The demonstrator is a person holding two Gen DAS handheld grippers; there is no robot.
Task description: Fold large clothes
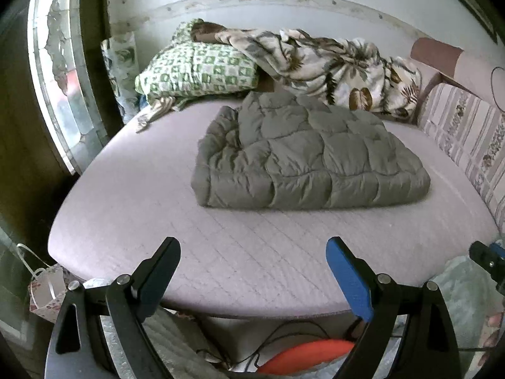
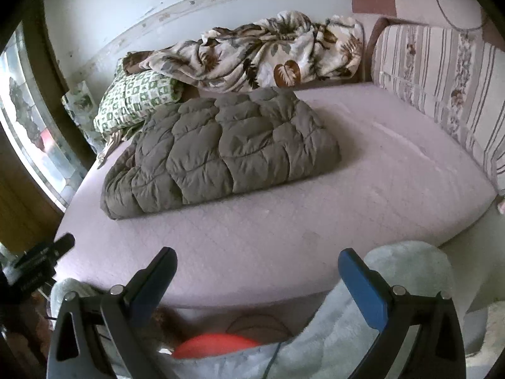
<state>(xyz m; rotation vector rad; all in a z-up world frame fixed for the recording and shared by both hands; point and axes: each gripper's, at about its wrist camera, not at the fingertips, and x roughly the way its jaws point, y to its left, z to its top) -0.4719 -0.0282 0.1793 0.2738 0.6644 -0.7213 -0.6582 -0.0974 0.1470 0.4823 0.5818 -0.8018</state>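
Note:
A grey quilted puffer coat [image 1: 303, 158] lies folded into a thick bundle in the middle of the pale pink bed [image 1: 221, 252]. It also shows in the right wrist view [image 2: 227, 151], left of centre on the bed [image 2: 363, 189]. My left gripper [image 1: 252, 249] is open and empty, held back over the bed's near edge, well short of the coat. My right gripper [image 2: 257, 262] is open and empty too, over the near edge and apart from the coat. The right gripper's tip shows at the right edge of the left wrist view [image 1: 486, 259].
A green checked pillow [image 1: 195, 72] and a crumpled leaf-print blanket [image 1: 331, 66] lie at the back of the bed. A striped cushion [image 2: 442, 88] stands along the right side. A window [image 1: 60, 79] is at the left. A paper bag [image 1: 47, 287], cables and an orange object [image 1: 303, 353] are on the floor.

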